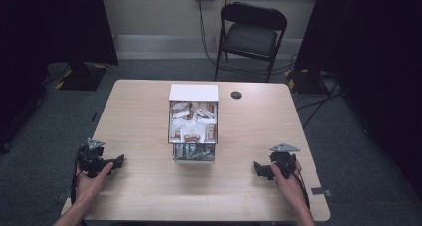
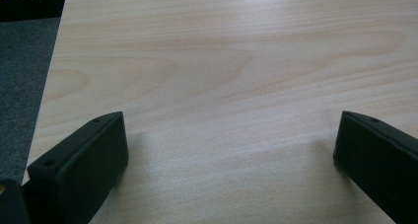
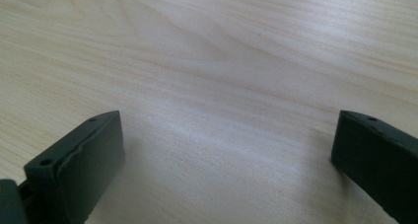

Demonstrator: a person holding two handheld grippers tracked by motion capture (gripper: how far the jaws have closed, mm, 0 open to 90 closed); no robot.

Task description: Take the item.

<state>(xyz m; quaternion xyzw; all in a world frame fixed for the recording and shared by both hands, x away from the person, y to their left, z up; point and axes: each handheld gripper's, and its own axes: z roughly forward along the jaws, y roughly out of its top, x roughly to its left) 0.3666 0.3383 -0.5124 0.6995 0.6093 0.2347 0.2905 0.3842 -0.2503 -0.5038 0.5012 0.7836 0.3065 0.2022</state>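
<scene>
At the left of the wooden table point(image 1: 139, 186), near its front left corner, the left gripper point(image 1: 118, 162) is held in a hand point(image 1: 89, 183) whose forearm comes in over the front edge. Its jaws are pointed toward the middle of the table and are spread wide apart, with nothing between them. In the left gripper view, bare pale wood is seen between the two black jaws of the left gripper point(image 2: 231, 150), and the table's edge and grey carpet point(image 2: 19, 86) are seen at the far left of that view.

At the middle of the table, nearer its back edge than its front, a small drawer unit point(image 1: 193, 122) is stood. Its white top point(image 1: 194, 92) lies toward the back edge. Two drawers are pulled out toward the front edge; the upper drawer point(image 1: 193, 124) is filled with small wrapped packets in white and brown, and the lower drawer point(image 1: 194, 153), drawn out further, holds more packets. The unit is set well apart from both grippers, roughly midway between them.

Behind the unit to the right, a round dark grommet point(image 1: 236, 94) is set in the tabletop near the back edge.

Near the front right corner, the right gripper point(image 1: 257, 168) is held in the other hand point(image 1: 288, 181). Its jaws are likewise parted wide and empty, as seen in the right gripper view, where only wood grain lies between the jaws of the right gripper point(image 3: 229, 150).

Beyond the back edge, a black folding chair point(image 1: 251, 37) is placed on the carpet.
</scene>
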